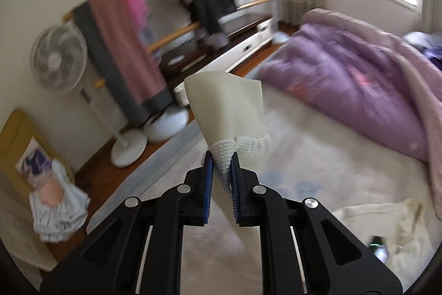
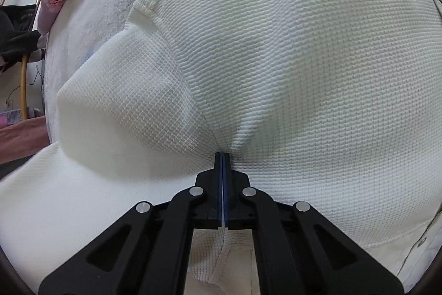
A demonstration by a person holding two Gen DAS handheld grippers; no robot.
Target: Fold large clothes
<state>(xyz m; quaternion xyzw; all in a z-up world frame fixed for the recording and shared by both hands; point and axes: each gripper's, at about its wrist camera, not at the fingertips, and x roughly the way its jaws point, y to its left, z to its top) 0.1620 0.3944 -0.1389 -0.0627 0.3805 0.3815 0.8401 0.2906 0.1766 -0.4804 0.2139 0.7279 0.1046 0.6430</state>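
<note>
A cream-white waffle-knit garment lies spread on the bed and fills the right wrist view. My right gripper is shut on a pinched fold of this garment, and the fabric puckers at its tips. In the left wrist view my left gripper is shut on the ribbed cuff of the garment's sleeve, which stands up above the pads, lifted off the bed. More of the cream garment lies at the lower right of that view.
A purple quilt is heaped on the white fleecy bed cover. Beyond the bed stand a clothes rack with hung garments, a white fan and a low white cabinet. A small pile of clothes lies at the left.
</note>
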